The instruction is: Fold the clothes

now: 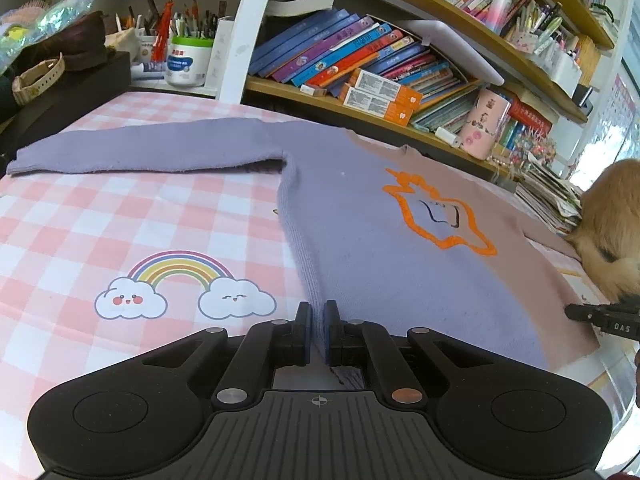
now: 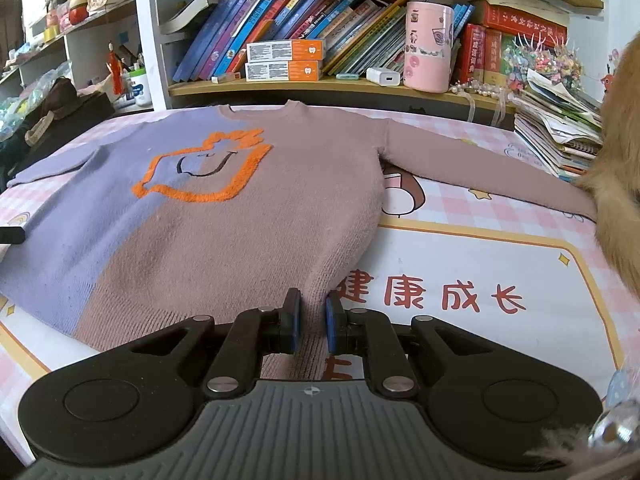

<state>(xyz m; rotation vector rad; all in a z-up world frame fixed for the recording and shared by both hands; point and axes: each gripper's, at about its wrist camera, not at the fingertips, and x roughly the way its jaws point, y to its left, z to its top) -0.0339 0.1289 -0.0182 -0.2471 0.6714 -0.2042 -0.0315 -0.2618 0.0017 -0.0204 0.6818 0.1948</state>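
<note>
Lying flat on the pink checked table cover [image 1: 60, 220], the purple-and-tan sweater [image 2: 224, 216] is pinched at both hem corners: the left gripper [image 1: 318, 332] and right gripper [image 2: 312, 324] are clamped on knit, angled downward. "健康成长" [image 2: 432, 296] is printed on the cover; "DAS" is marked on one gripper.

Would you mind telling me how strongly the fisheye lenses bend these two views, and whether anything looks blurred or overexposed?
Left wrist view: wooden bookshelf boards bow into arcs, window edge at right is blown out, the two-tone purple and pink knitted sweater is sharp. Right wrist view: the shelf curves likewise, corners go black, tan furry shape at right is soft, something blurred sits bottom right.
</note>
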